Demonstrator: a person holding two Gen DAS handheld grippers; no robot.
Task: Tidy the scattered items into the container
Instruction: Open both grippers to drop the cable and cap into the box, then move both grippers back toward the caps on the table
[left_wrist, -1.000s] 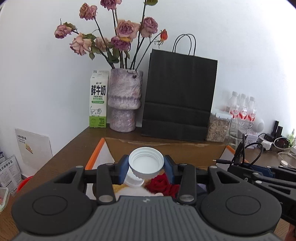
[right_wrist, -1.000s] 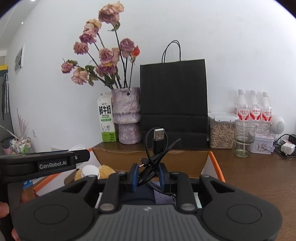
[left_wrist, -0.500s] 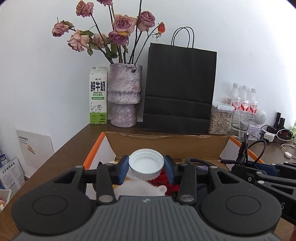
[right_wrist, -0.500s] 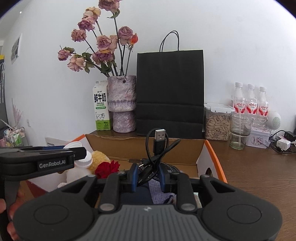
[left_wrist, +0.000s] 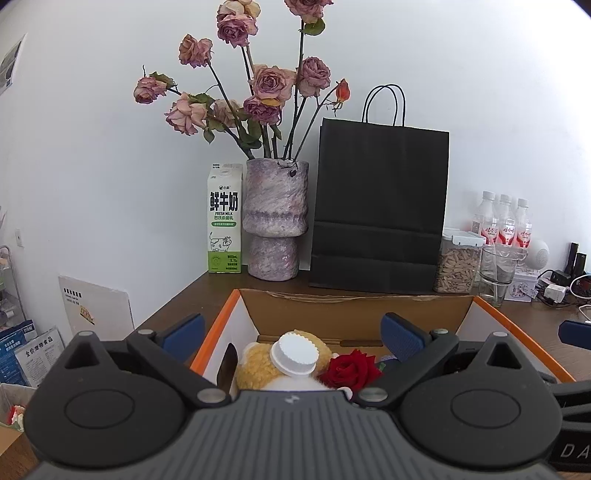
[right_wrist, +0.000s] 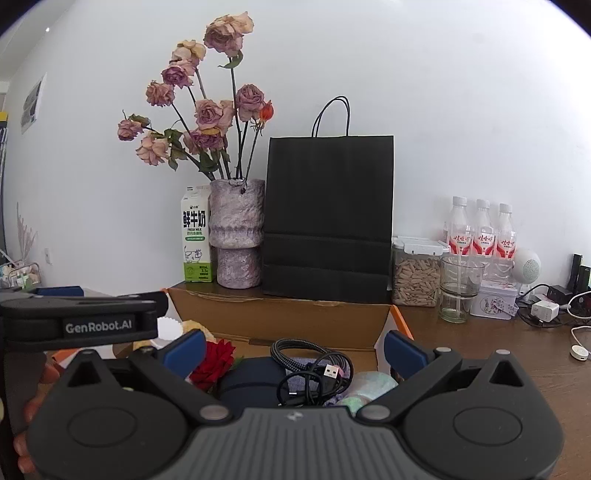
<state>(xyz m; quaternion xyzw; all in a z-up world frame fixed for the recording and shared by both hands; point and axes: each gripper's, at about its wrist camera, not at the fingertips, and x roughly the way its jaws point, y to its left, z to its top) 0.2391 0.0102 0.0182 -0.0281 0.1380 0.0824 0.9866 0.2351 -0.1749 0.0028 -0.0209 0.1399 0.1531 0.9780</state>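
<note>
An open cardboard box (left_wrist: 354, 314) with orange-edged flaps sits on the wooden table; it also shows in the right wrist view (right_wrist: 280, 317). My left gripper (left_wrist: 291, 332) is open above it. A white bottle cap (left_wrist: 294, 353) lies on a yellow plush toy (left_wrist: 255, 365) in the box, beside a red rose (left_wrist: 351, 369). My right gripper (right_wrist: 293, 349) is open above the box. A black USB cable (right_wrist: 314, 376) lies loose on a dark pouch (right_wrist: 251, 380) below it. The rose (right_wrist: 214, 363) and a braided cable (right_wrist: 295, 350) lie in the box too.
Behind the box stand a milk carton (left_wrist: 224, 218), a vase of dried roses (left_wrist: 275, 218), a black paper bag (left_wrist: 380, 214), a jar (left_wrist: 458, 264), a glass (left_wrist: 496, 273) and water bottles (left_wrist: 506, 221). Chargers and cords (right_wrist: 546, 310) lie at the right.
Both grippers opened. The cap dropped from my left gripper onto the plush toy. The USB cable dropped from my right gripper onto the pouch.
</note>
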